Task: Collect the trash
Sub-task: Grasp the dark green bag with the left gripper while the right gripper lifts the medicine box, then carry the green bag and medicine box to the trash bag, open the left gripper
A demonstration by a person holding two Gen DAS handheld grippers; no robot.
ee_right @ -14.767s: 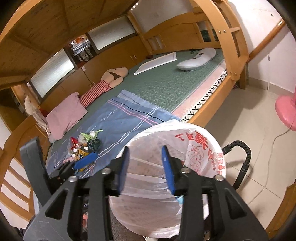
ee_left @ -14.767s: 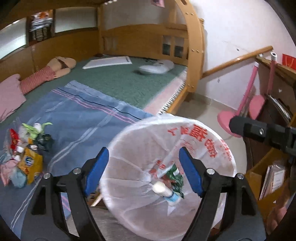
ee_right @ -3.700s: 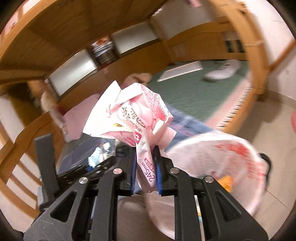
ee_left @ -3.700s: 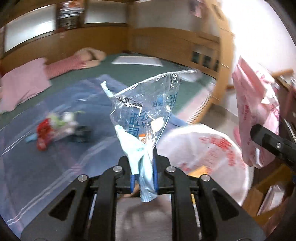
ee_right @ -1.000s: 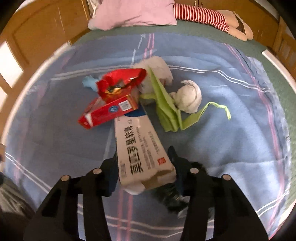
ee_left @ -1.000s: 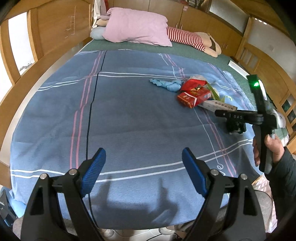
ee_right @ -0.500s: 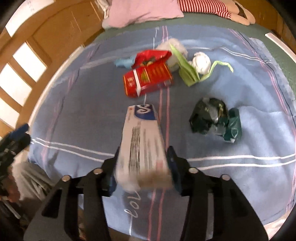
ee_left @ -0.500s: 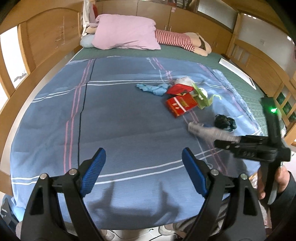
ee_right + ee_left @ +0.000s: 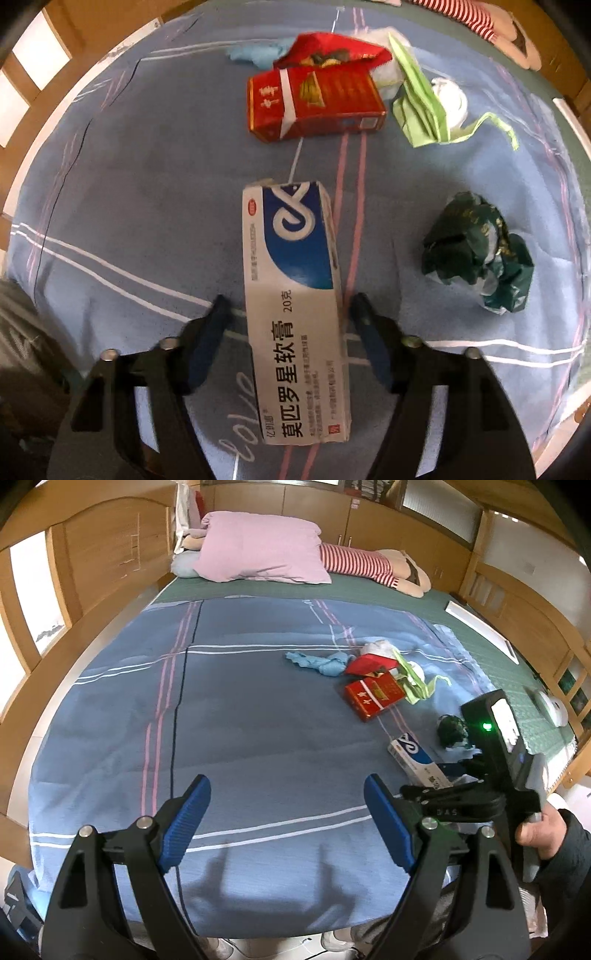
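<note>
A white and blue ointment box (image 9: 295,295) lies lengthwise between the fingers of my right gripper (image 9: 288,321). Its jaws are closing, with a thin gap still showing on each side of the box. The left wrist view shows the same box (image 9: 413,753) low over the blue blanket (image 9: 221,720), by the bed's right edge. More trash lies beyond it: a red carton (image 9: 314,103), a red wrapper (image 9: 332,50), green paper (image 9: 421,107), a white tissue ball (image 9: 450,99), a light blue rag (image 9: 317,662) and a crumpled dark green wrapper (image 9: 476,251). My left gripper (image 9: 284,823) hangs open over the blanket's near edge, holding nothing.
A pink pillow (image 9: 258,550) and a striped doll (image 9: 362,563) lie at the head of the bed. Wooden rails (image 9: 517,602) frame the bed. A person's hand (image 9: 543,830) holds the right gripper at the lower right.
The right gripper has carried the ointment box away from the pile toward the bed's near edge and lower. The box, gripped before, now sits loose between the jaws. The left gripper has kept still.
</note>
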